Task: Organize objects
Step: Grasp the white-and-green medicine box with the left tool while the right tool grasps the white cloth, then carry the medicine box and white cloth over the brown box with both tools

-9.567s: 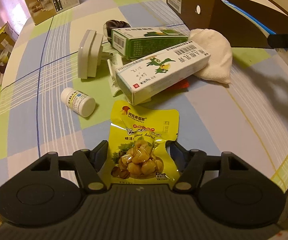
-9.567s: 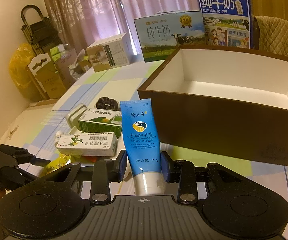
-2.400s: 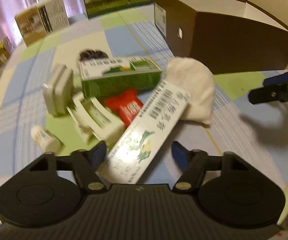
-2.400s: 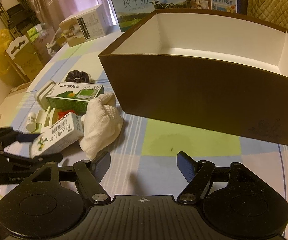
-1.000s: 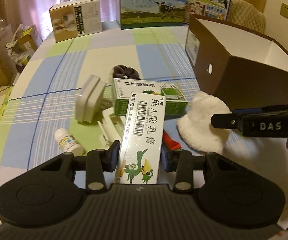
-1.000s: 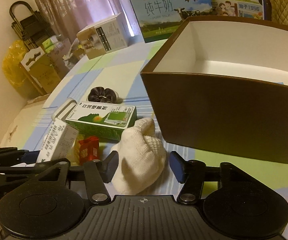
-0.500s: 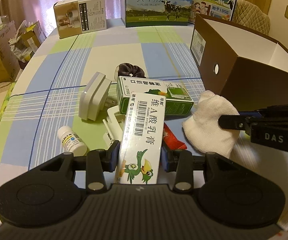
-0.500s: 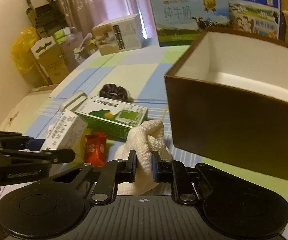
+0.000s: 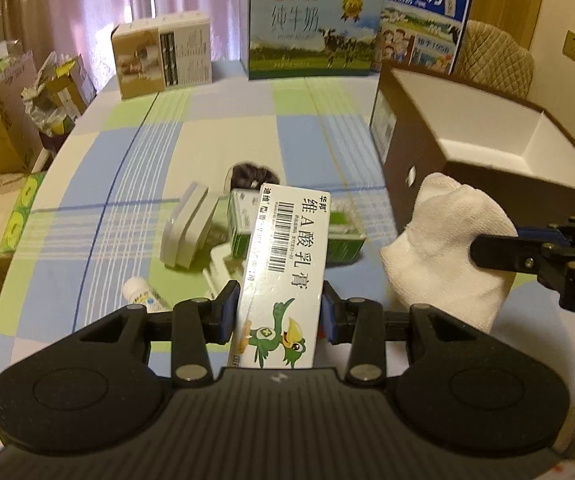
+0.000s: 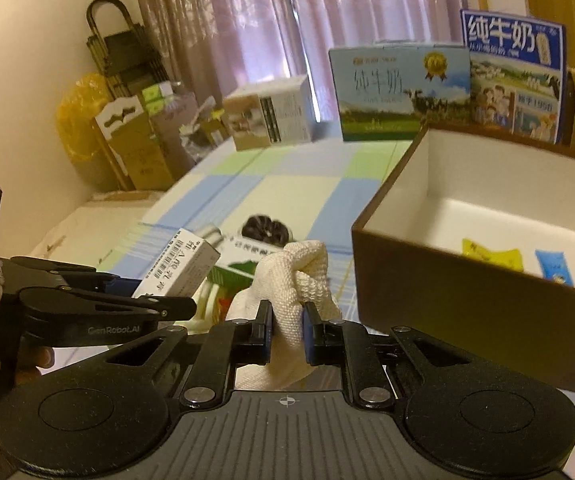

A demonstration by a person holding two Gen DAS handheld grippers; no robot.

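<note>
My left gripper (image 9: 281, 312) is shut on a long white ointment box (image 9: 287, 268) with a barcode and a green bird, held up above the table. My right gripper (image 10: 287, 328) is shut on a white knitted cloth (image 10: 295, 280), lifted off the table; the same cloth (image 9: 447, 248) hangs at the right of the left wrist view. The brown storage box (image 10: 467, 300) with a white inside stands to the right. A yellow snack pouch (image 10: 491, 258) and a blue tube (image 10: 553, 268) lie in it.
On the checked tablecloth (image 9: 135, 184) remain a green box (image 9: 339, 240), a white adapter (image 9: 187, 224), a small white bottle (image 9: 143, 298), a dark hair tie (image 9: 253, 174) and a red packet (image 10: 223, 302). Milk cartons (image 9: 311, 46) and a beige carton (image 9: 163, 58) stand at the far edge.
Both grippers have risen with their loads. The white cloth has come up off the table, and the ointment box is held higher and nearer the brown box.
</note>
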